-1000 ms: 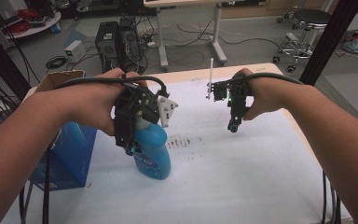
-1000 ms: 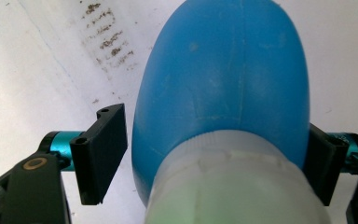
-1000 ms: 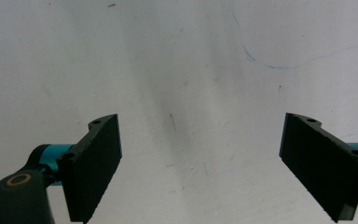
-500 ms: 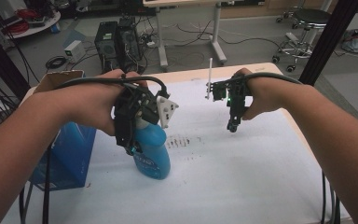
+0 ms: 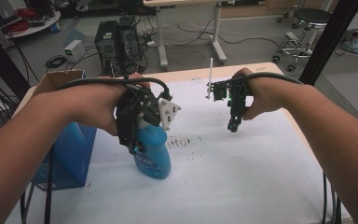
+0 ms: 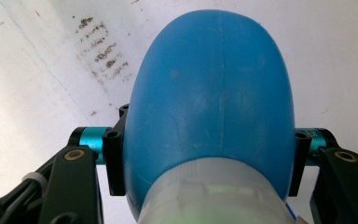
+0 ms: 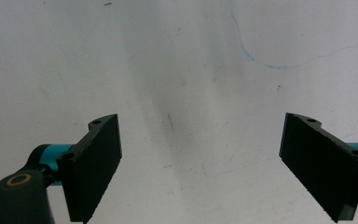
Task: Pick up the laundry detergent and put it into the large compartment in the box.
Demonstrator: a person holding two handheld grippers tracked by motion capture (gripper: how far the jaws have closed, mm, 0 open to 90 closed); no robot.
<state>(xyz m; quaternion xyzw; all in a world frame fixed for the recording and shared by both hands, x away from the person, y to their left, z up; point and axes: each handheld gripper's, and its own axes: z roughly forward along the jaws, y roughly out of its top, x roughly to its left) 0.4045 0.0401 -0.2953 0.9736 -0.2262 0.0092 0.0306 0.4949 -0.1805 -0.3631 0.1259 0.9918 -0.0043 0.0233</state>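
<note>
Blue bottle (image 6: 209, 93) between left jaws

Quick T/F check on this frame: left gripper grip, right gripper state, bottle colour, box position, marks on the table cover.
1. The left gripper is clamped on the blue bottle. True.
2. The right gripper holds a white cap. False: its jaws stand wide apart with nothing between them, over the white table cover.
3. The bottle is red. False: it is blue, with a paler band near the jaws.
4. A blue box stands beside the bottle, on the person's left. True.
5. Dark smudges mark the cover next to the bottle. True.
</note>
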